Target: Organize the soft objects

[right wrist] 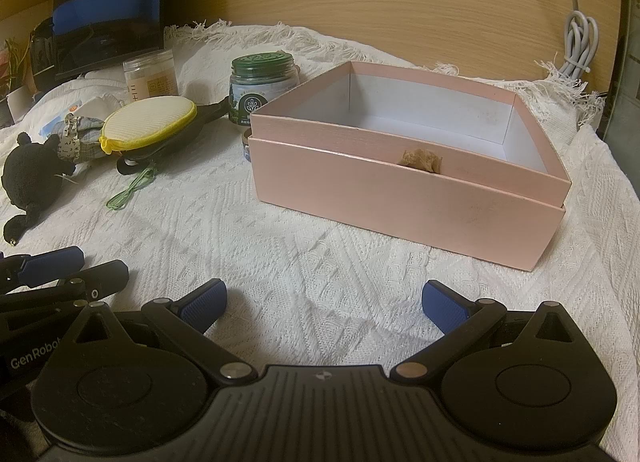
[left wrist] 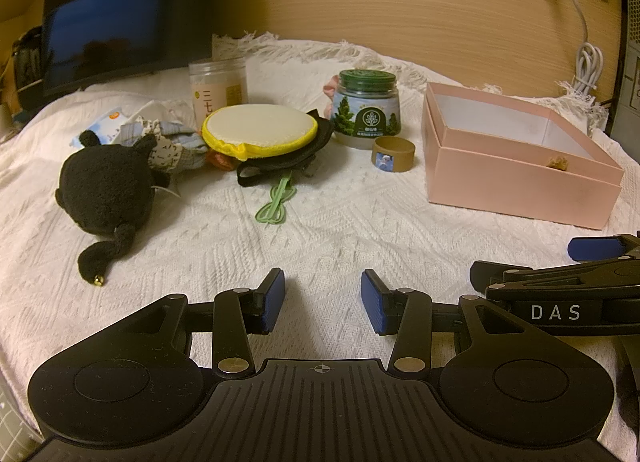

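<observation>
Both claws hover over the white knitted cloth (left wrist: 320,222) on the counter, the left claw (left wrist: 323,304) partly open and the right claw (right wrist: 325,304) spread wide, neither holding anything. The black plush cat toy (left wrist: 104,186) lies at the left beside a round yellow-edged cream pad (left wrist: 258,132). The open pink cardboard box (right wrist: 400,198) sits well apart at the right, a small tan scrap (right wrist: 420,160) inside.

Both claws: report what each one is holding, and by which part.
Nothing is held. The left claw and the right claw both stand open over the white woven cloth, with nothing between their blue pads.
</observation>
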A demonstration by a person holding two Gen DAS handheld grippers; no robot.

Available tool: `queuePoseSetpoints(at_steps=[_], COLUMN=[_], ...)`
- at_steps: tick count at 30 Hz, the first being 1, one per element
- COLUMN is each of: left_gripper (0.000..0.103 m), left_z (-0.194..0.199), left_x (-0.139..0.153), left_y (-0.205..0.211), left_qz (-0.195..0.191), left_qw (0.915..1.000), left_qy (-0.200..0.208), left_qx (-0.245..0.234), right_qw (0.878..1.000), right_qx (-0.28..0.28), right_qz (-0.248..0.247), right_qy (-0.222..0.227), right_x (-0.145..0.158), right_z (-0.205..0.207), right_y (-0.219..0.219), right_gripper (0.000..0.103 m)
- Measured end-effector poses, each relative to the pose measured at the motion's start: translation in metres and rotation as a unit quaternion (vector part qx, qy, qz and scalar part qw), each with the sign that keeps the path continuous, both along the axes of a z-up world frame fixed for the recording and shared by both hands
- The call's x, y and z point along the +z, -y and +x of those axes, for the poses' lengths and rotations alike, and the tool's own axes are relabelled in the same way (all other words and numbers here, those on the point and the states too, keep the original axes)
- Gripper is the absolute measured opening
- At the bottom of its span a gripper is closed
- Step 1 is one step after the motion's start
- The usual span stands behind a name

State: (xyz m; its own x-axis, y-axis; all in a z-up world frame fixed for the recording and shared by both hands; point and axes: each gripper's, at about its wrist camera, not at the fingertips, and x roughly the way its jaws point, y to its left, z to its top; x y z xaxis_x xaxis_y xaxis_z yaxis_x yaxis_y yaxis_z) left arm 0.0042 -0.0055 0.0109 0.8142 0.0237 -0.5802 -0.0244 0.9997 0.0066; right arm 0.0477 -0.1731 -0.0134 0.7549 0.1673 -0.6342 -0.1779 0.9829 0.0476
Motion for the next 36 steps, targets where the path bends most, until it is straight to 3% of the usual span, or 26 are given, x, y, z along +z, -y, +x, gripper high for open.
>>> queuePoseSetpoints(at_steps=[7,11,15,19,21,23,27,30,33,36], left_gripper=[0.048,0.047,0.034,0.032,0.032,0.032,0.032,0.032,0.032,0.031], left_z=[0.001,0.010,0.021,0.035,0.034,0.030,0.026,0.027,0.029,0.033], left_x=[0.001,0.008,0.019,0.030,0.042,0.060,0.089,0.096,0.090,0.078], left_y=[0.000,-0.011,-0.029,-0.058,-0.072,-0.088,-0.133,-0.175,-0.222,-0.264], left_qz=[0.006,-0.003,-0.035,-0.102,-0.106,-0.087,-0.073,-0.078,-0.113,-0.188], left_qw=[1.0000,0.9989,0.9942,0.9829,0.9847,0.9903,0.9963,0.9967,0.9905,0.9738], left_qy=[-0.006,-0.036,-0.083,-0.125,-0.106,-0.067,-0.015,-0.009,-0.021,-0.042], left_qx=[-0.004,-0.031,-0.059,-0.089,-0.089,-0.085,-0.043,0.019,0.076,0.121], right_qw=[1.000,0.998,0.995,0.992,0.990,0.990,0.992,0.996,0.996,0.995], right_qx=[0.003,0.010,0.021,0.028,0.028,0.026,0.025,0.034,0.060,0.080], right_qz=[0.000,-0.009,-0.016,-0.026,-0.029,-0.030,-0.034,-0.031,-0.030,-0.029], right_qy=[-0.007,-0.057,-0.094,-0.124,-0.133,-0.133,-0.118,-0.081,-0.064,-0.053], right_x=[0.002,0.013,0.017,0.019,0.020,0.021,0.026,0.039,0.049,0.059], right_z=[-0.002,0.009,0.020,0.025,0.028,0.026,0.021,0.015,0.016,0.017], right_y=[-0.002,-0.004,-0.005,-0.005,-0.007,-0.007,-0.019,-0.039,-0.064,-0.084], right_gripper=[0.103,0.103,0.103,0.103,0.103,0.103,0.103,0.103,0.103,0.103])
